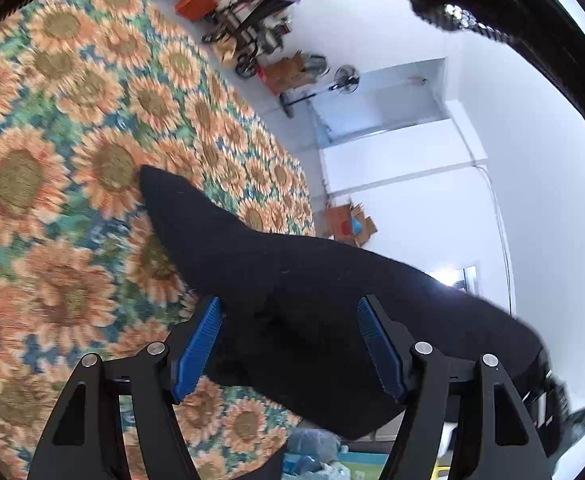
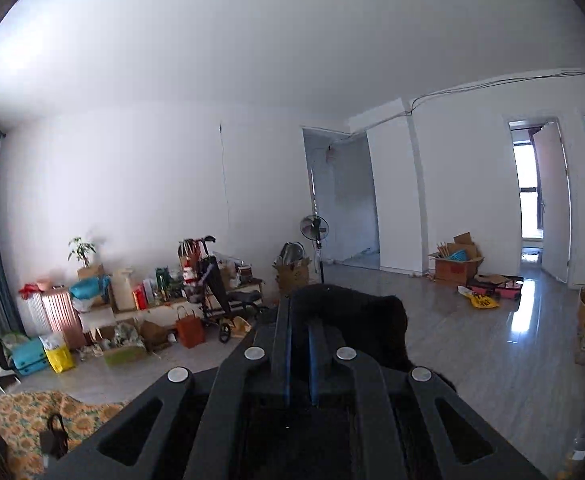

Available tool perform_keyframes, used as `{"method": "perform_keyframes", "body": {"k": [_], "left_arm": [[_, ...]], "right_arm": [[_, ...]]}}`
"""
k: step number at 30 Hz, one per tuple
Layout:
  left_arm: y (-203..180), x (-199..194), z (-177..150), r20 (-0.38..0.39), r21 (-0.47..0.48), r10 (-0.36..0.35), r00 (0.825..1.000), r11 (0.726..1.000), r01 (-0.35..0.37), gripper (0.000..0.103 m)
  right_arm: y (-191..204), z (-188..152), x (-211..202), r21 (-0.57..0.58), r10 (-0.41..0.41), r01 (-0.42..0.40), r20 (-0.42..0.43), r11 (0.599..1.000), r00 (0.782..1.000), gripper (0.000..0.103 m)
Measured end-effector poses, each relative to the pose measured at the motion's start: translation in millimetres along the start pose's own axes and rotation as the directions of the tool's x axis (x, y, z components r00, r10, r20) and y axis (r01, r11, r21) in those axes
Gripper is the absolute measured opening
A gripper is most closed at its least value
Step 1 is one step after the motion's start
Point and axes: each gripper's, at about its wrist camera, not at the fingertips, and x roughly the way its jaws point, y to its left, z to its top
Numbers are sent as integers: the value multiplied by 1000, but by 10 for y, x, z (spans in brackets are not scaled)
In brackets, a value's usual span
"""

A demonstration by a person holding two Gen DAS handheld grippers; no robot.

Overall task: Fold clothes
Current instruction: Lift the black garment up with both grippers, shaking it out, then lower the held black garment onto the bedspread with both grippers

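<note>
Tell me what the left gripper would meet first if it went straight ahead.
Probably the black garment, which already hangs between the open left gripper pads; behind it lies the sunflower cloth. Depth is uncertain.

This was a lived-in room of a home, sparsely furnished and used partly for storage. White walls (image 2: 132, 184) met a glossy grey floor (image 2: 472, 344), and open doorways (image 2: 532, 184) led to other rooms. Along the far wall stood a suitcase (image 2: 62, 316), a potted plant (image 2: 81, 250), shopping bags, cardboard boxes (image 2: 454, 266) and a pedestal fan (image 2: 315, 229). A sunflower-patterned cloth (image 1: 72, 120) covered a broad surface.
</note>
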Motion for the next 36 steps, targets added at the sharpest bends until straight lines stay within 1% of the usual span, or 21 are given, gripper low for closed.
{"method": "perform_keyframes", "body": {"k": [4, 6, 7, 8, 10, 13, 18, 19, 22, 24, 26, 27, 28, 29, 30, 31, 32, 33, 34, 35, 36], "left_arm": [[-25, 287, 12, -26, -22, 55, 998, 998, -56, 71], [14, 401, 38, -25, -64, 81, 996, 995, -83, 57], [38, 461, 62, -33, -96, 89, 995, 991, -92, 36], [43, 513, 81, -50, -116, 83, 995, 989, -89, 22], [36, 600, 122, -77, -152, 72, 994, 985, -83, 18], [-224, 470, 248, -16, -125, 66, 998, 990, -67, 16], [-1314, -230, 628, 162, 103, 62, 985, 992, -79, 10], [-1588, -419, 694, 209, 158, 49, 977, 984, -84, 3], [-2409, -1008, 762, 340, 315, 1, 940, 942, -115, 0], [-2784, -1215, 702, 355, 394, 14, 935, 905, -163, 0], [-2959, -1247, 653, 329, 438, 72, 942, 872, -220, 0], [-2972, -1159, 614, 261, 456, 135, 956, 856, -245, 0], [-2913, -967, 572, 147, 462, 221, 964, 847, -264, 0], [-2824, -836, 551, 69, 446, 283, 956, 849, -284, 0], [-2657, -633, 486, -35, 420, 361, 932, 852, -314, 1], [-2459, -358, 404, -154, 390, 416, 896, 859, -331, 3], [-2261, -82, 321, -272, 361, 459, 846, 863, -352, 6], [-2054, 188, 227, -387, 334, 484, 785, 867, -370, 7], [-1838, 412, 102, -484, 312, 480, 732, 876, -368, 13], [-1728, 541, 27, -521, 319, 490, 699, 871, -373, 24], [-1609, 695, -71, -539, 355, 528, 657, 849, -391, 31]], "right_arm": [[-220, -167, 81, 28, -28, 29, -42, 999, 999, 7], [-350, -170, 99, 44, -23, 25, -60, 999, 998, 7], [-398, -167, 96, 45, -23, 26, -67, 999, 997, 7], [-453, -161, 97, 41, -30, 33, -75, 999, 997, 7], [-570, -146, 93, 30, -45, 47, -90, 998, 995, 7], [-702, -102, 104, 36, -33, 37, -118, 999, 992, 7], [-780, 185, 25, 5, -26, 26, -70, 1000, 997, 7], [-776, 282, 0, -11, -36, 36, -46, 999, 998, 7], [-792, 635, -54, -40, -70, 70, 17, 997, 997, 7], [-808, 827, 11, -13, -46, 46, -1, 999, 999, 7], [-813, 951, 92, 13, -32, 32, -23, 999, 999, 7], [-799, 943, 162, 4, -37, 37, -56, 999, 998, 7], [-786, 935, 231, -6, -42, 41, -88, 999, 995, 7], [-772, 919, 303, -14, -45, 43, -121, 999, 992, 7], [-756, 834, 391, -15, -31, 29, -161, 999, 987, 7], [-755, 729, 472, -18, -23, 20, -191, 1000, 981, 7], [-765, 617, 542, -24, -28, 23, -216, 999, 976, 7], [-814, 527, 603, -34, -42, 35, -250, 999, 967, 7], [-863, 437, 665, -45, -57, 46, -285, 998, 957, 7], [-912, 347, 726, -56, -72, 57, -318, 997, 945, 7], [-961, 257, 787, -67, -87, 67, -351, 995, 932, 7]]}}
